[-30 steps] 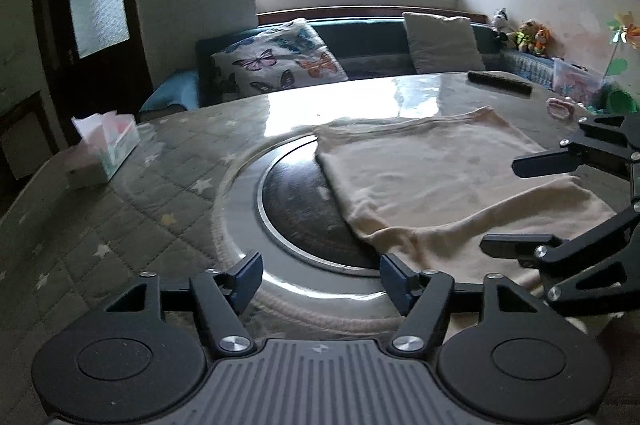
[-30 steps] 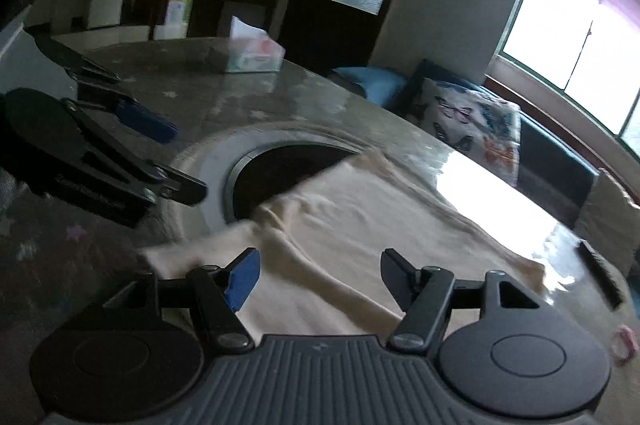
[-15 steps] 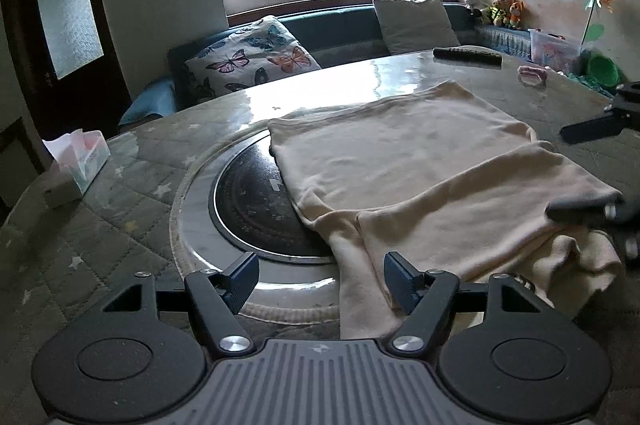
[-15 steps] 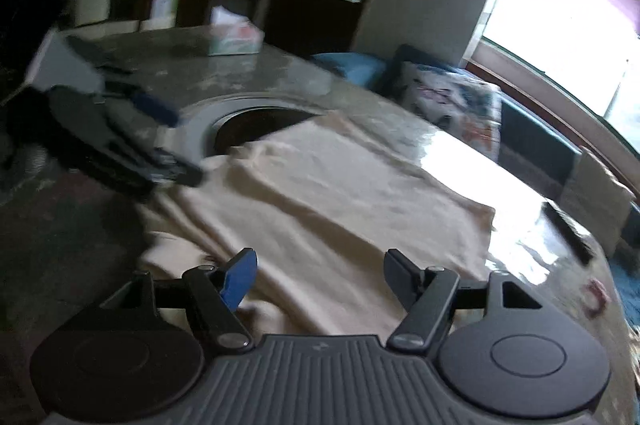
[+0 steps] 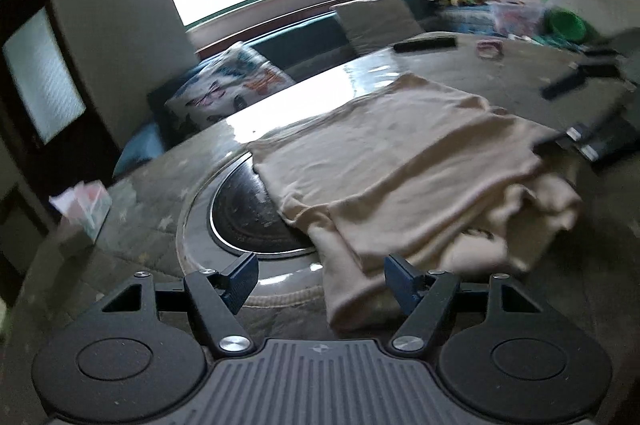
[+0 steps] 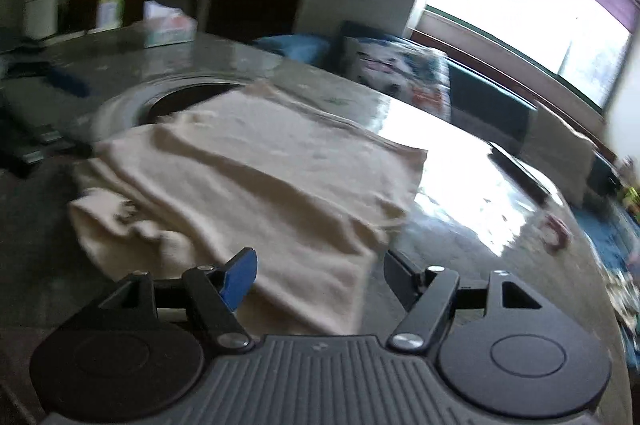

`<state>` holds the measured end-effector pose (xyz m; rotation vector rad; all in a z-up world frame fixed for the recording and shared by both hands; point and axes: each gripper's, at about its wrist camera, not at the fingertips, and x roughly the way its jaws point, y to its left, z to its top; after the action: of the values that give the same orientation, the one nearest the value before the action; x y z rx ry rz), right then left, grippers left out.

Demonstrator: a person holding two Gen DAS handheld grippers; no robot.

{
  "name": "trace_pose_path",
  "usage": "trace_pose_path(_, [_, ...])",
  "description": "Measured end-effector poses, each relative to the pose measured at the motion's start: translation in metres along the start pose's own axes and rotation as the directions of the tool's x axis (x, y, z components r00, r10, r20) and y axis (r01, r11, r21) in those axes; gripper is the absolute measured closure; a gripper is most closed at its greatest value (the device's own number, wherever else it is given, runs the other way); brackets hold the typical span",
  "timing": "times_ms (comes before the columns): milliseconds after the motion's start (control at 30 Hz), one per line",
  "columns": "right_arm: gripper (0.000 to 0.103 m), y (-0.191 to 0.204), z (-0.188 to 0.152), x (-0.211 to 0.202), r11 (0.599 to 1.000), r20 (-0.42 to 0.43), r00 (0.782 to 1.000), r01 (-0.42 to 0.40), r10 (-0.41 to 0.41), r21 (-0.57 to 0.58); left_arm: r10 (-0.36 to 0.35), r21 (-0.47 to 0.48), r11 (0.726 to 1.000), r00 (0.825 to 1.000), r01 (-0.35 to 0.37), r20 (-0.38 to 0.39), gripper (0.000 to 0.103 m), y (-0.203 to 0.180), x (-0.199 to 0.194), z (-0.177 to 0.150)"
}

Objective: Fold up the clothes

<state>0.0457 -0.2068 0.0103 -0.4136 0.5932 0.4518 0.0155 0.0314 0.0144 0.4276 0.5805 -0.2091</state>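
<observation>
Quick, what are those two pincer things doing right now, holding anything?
Left tool: open, holding nothing; the cream garment lies just ahead.
Right tool: open, holding nothing, above the garment's near edge.

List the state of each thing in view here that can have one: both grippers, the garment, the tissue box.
left gripper: open, holding nothing.
right gripper: open, holding nothing.
cream garment: on the table, partly folded, near edge bunched in loose layers, one strip trailing toward the left gripper.
tissue box: upright on the table, tissue sticking out of the top.
remote: lying flat at the table's far side.
</observation>
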Motion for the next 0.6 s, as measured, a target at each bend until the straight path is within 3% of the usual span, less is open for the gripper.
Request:
trace_pose_path(167, [0.031, -0.005, -0.016, -0.003, 1.0, -0.04, 0.999, -0.029, 0.029, -0.005, -0.035, 0.134, 0.99, 0.999, 0.032, 0.021, 0.031, -0.023, -0.013, -0.01])
trace_pose_path(267, [0.031, -0.013, -0.019, -0.01, 0.999, -0.021, 1.0, -0.007, 0.008, 0.04, -0.064, 0.192, 0.98, 0.998, 0.058, 0.027, 0.035, -0.036, -0.012, -0.012])
trace_pose_path(367, [0.031, -0.025, -0.022, -0.006, 0.994, -0.042, 0.999, 0.013, -0.009, 0.108, -0.09, 0.225, 0.971, 0.996, 0.082, 0.026, 0.043, -0.046, -0.007, -0.012])
trace_pose_path(500, [0.031, -0.03, -0.024, -0.013, 0.988, -0.04, 0.997, -0.055, 0.061, 0.142, -0.12, 0.243, 0.964, 0.992, 0.109, 0.029, 0.049, -0.053, -0.004, -0.01])
trace_pose_path(600, [0.031, -0.035, -0.019, -0.019, 0.989, -0.014, 1.0, -0.024, 0.026, 0.149, -0.139, 0.255, 0.959, 0.99, 0.126, 0.033, 0.056, -0.056, -0.002, -0.009])
